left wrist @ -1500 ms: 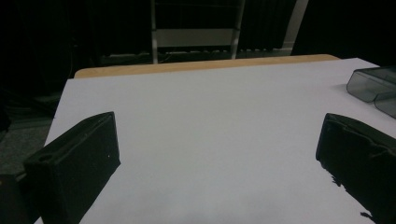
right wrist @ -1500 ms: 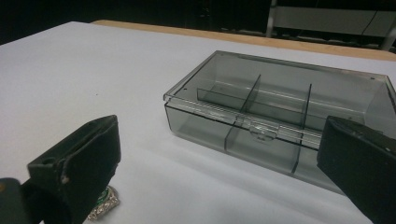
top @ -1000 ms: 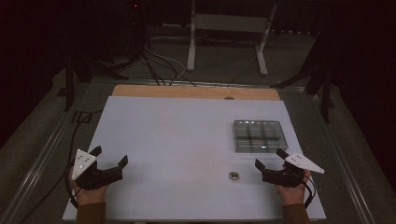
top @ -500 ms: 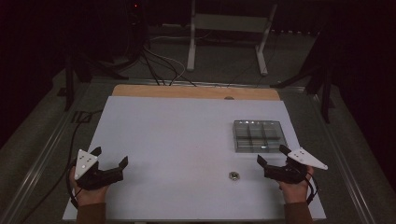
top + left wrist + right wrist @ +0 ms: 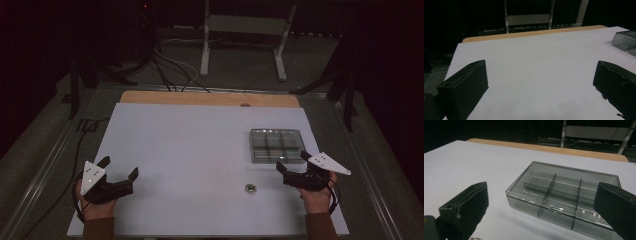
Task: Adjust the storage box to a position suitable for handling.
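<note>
While both gaping: right hand-held gripper point(image 5: 291, 167) beside box point(image 5: 276, 144), left hand-held gripper point(image 5: 120, 169) on bare table point(image 5: 190, 140).

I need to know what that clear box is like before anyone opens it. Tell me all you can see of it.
The clear smoky-grey plastic compartment box is shallow and rectangular, its lid shut, with a small clasp at the middle of its front edge. Thin dividers inside split it into compartments, which look empty. It lies flat on the white table sheet, on the right side, just beyond the open right gripper, which does not touch it. A small metal nut lies apart from it, nearer the person.
</note>
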`<state>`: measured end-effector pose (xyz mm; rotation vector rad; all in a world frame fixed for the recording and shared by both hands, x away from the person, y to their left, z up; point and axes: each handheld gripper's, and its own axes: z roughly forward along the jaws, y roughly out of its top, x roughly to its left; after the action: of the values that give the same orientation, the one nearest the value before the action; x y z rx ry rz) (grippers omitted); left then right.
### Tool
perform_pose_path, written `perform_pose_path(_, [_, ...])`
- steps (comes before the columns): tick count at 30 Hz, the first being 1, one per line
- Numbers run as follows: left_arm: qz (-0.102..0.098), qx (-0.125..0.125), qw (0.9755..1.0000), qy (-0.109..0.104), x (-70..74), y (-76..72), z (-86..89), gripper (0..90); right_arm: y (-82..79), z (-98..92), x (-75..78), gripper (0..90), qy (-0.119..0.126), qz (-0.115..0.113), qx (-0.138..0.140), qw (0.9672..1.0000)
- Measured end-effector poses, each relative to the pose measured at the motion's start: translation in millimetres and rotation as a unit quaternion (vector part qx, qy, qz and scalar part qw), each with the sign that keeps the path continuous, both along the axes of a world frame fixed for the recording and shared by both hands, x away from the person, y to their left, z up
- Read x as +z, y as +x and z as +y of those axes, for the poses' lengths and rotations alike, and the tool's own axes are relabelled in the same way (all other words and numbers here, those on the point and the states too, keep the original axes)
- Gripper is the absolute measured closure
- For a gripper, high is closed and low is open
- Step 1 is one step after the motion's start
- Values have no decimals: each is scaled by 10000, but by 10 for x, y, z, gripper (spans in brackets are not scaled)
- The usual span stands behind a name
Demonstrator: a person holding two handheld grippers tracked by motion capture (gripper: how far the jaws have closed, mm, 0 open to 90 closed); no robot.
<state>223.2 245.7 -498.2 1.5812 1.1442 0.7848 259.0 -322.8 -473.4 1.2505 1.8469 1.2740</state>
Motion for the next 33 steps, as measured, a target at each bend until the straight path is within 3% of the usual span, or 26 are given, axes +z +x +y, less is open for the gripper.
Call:
perform_pose_path(7, [96, 58, 9998, -192, -10, 3, 38, 14, 70, -25, 23, 0, -8, 26, -1, 10000])
perform_pose_path(17, [164, 136, 9994, -278, -16, -3, 60, 14, 176, -76, 27, 0, -50, 43, -68, 10000])
perform_pose_path(33, [160, 185, 9996, -165, -29, -9, 36, 14, 391, -142, 48, 0, -75, 67, -208, 9997])
